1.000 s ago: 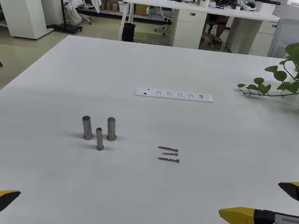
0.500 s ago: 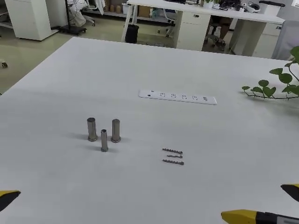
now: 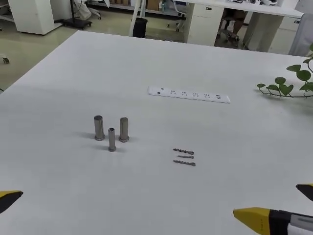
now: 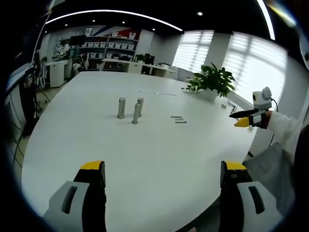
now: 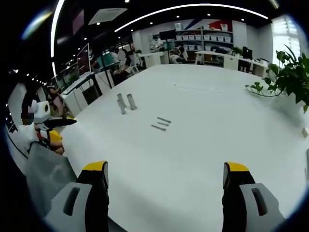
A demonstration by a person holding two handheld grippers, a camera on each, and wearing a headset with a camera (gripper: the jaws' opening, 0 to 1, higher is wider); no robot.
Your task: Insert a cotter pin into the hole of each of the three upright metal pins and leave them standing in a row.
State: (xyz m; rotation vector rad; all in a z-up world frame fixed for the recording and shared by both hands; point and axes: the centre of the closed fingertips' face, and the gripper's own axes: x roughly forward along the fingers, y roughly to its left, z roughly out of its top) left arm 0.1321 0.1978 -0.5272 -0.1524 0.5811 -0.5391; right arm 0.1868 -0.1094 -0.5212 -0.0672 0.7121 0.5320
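Head view: left hand-held gripper [image 3: 9, 198] sits at the bottom-left edge and right hand-held gripper [image 3: 266, 201] at bottom-right, both low over the white table [image 3: 58, 186]. Well ahead of the left hand-held gripper stand the three upright grey metal pins [image 3: 112, 139], in a tight triangle, not a row. Ahead-left of the right hand-held gripper lie the three small metal cotter pins [image 3: 184, 156], flat, parallel, apart from the metal pins. A white power strip [image 3: 189, 94] lies further beyond.

Left gripper view: jaws wide apart with nothing between them. Metal pins [image 4: 135, 113] are far ahead, cotter pins [image 4: 177, 119] to their right.

Right gripper view: jaws spread, empty. Cotter pins [image 5: 161, 123] are ahead, metal pins [image 5: 124, 102] beyond-left.

Progress, my read: nothing done. No cotter pin is picked up; the holes are too small to see. All three insertions and the lining-up are left.
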